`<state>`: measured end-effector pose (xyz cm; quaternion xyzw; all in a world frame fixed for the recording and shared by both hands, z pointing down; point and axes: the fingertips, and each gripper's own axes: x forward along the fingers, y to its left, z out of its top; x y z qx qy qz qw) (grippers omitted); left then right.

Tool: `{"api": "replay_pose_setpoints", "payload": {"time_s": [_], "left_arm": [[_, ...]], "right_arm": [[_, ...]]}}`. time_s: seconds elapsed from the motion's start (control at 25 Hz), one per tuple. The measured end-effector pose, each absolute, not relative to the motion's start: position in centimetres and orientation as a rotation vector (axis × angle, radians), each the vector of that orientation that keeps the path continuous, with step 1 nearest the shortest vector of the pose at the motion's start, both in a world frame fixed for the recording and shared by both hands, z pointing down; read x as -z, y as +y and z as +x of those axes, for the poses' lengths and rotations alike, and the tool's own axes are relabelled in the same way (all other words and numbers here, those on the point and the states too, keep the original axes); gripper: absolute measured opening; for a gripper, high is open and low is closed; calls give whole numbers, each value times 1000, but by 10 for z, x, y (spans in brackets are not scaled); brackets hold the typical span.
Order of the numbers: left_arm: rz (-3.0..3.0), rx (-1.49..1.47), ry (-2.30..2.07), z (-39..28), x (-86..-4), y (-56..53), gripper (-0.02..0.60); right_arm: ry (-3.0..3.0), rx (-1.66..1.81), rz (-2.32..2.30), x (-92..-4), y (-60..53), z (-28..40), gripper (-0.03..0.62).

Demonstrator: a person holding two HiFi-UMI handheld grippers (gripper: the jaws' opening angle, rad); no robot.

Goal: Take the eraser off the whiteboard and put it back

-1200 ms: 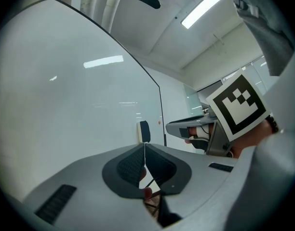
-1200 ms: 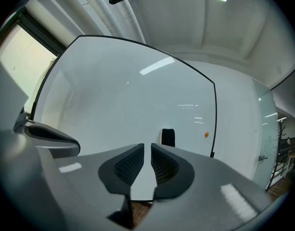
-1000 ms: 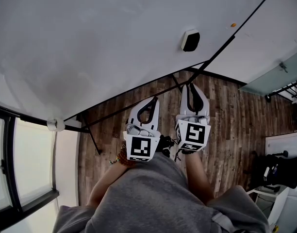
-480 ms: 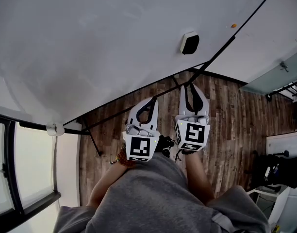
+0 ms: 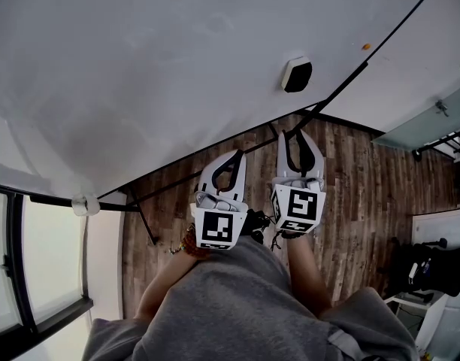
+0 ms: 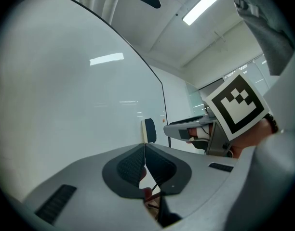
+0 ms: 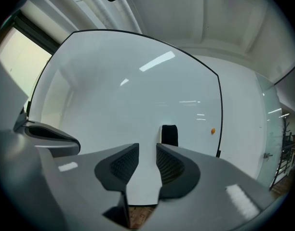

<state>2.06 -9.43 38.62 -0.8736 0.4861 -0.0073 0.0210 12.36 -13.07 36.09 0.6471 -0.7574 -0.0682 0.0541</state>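
Whiteboard point(image 5: 177, 66) surface is smooth, with no ledge visible under the eraser, so a poor grip would probably let it drop to the wooden floor point(image 5: 365, 194). Right gripper point(image 5: 294, 135) has just been opening; its jaws stand partly apart with nothing between them. The gap looks hardly wider than the eraser point(image 5: 296, 74), which sits on the board ahead, so a pad may knock it sideways. Left gripper point(image 5: 233, 158) is closed and empty. No writing can be read, only the square patterns on the marker cubes point(image 5: 218, 229).

Eraser point(image 7: 169, 134), lower end behind jaws
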Motion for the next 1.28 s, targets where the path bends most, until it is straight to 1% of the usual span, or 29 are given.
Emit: {"api": "replay_pose_setpoints", "payload": {"time_s": [1.16,1.28], "left_arm": [[-2704,47,1494,47,-388,-135,8],[-2711,48,1489,53,-388,-138,8]], "right_arm": [[-2319,174,1949,-364,-174,148,170],[-2321,163,1949,-365,-178,152,183]]}}
